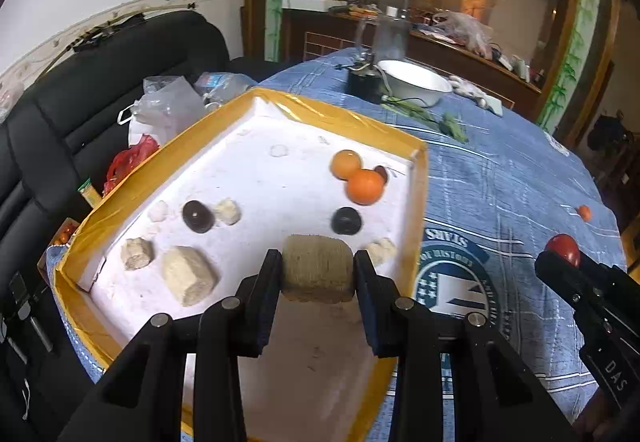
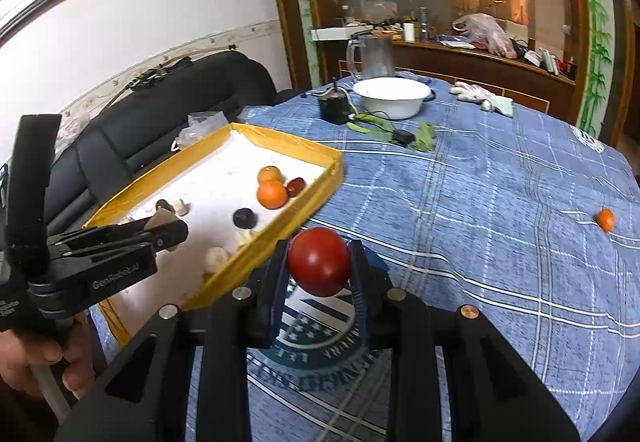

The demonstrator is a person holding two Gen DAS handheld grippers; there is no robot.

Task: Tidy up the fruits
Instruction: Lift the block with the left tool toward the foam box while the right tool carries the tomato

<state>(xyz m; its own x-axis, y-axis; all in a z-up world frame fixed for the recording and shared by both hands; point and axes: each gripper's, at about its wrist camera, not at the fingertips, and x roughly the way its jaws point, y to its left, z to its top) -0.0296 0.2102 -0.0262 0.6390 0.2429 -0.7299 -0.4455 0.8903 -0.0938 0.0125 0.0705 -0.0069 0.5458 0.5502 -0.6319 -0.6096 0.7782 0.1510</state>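
Meanwhile, left gripper [image 1: 316, 274] hovering over the tray's [image 1: 418, 202] near end, fingers [image 1: 266, 282] clamped on a tan fibrous block [image 1: 318, 268]. Right gripper [image 2: 320, 266] hanging above the counter [image 2: 500, 222] just beside the tray's right edge, fingers [image 2: 280, 266] pinching a red tomato [image 2: 319, 266]. Lying near the tray's far right corner, two oranges [image 1: 362, 184]; sitting apart by the counter's right edge, a small orange fruit [image 2: 605, 220].
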